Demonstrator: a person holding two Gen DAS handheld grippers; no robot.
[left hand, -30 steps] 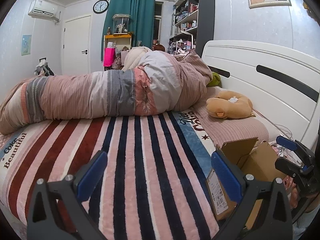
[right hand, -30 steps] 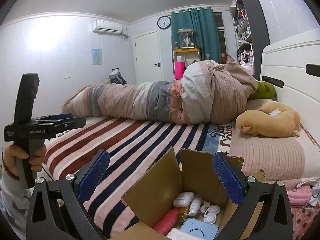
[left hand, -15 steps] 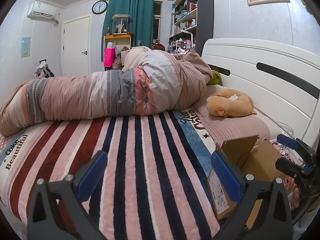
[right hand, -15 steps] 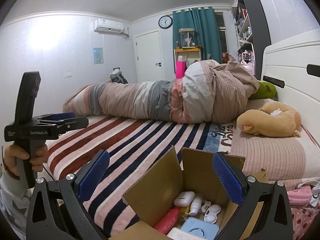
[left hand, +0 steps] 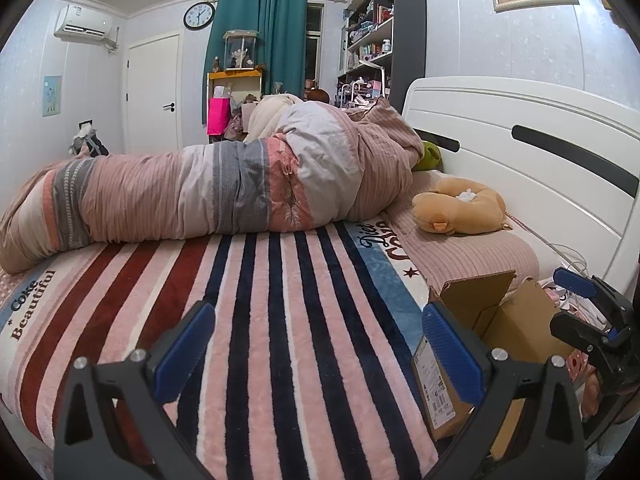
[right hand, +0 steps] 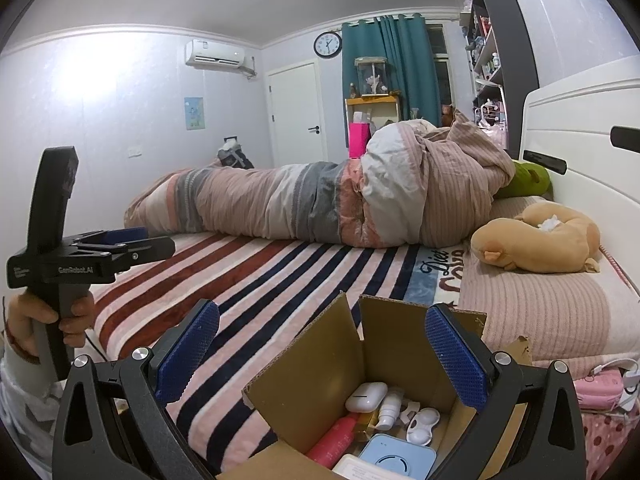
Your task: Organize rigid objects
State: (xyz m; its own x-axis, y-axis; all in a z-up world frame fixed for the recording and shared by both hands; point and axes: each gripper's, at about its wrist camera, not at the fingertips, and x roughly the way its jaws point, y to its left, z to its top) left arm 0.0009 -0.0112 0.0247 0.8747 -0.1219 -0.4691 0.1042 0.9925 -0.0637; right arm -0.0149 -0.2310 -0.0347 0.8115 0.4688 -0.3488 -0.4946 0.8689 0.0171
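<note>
An open cardboard box point(right hand: 320, 364) sits on the striped bed, just below my right gripper point(right hand: 320, 344), which is open and empty above it. Inside lie a white earbud case point(right hand: 366, 397), a small white bottle point(right hand: 389, 413), a red tube point(right hand: 334, 438), a white oval case point(right hand: 422, 432) and a light blue device point(right hand: 396, 460). In the left wrist view the box point(left hand: 512, 332) stands at the right. My left gripper point(left hand: 316, 340) is open and empty over the striped blanket point(left hand: 280, 320); it also shows in the right wrist view point(right hand: 120, 244), held left of the box.
A rolled quilt point(left hand: 208, 192) lies across the bed. A tan plush toy point(left hand: 460, 208) rests on the pink pillow point(right hand: 548, 312) by the white headboard point(left hand: 520, 152). A pink pouch and white cables point(right hand: 604, 380) lie right of the box.
Both grippers drifted slightly; the views shifted a little. Nothing was taken hold of or let go.
</note>
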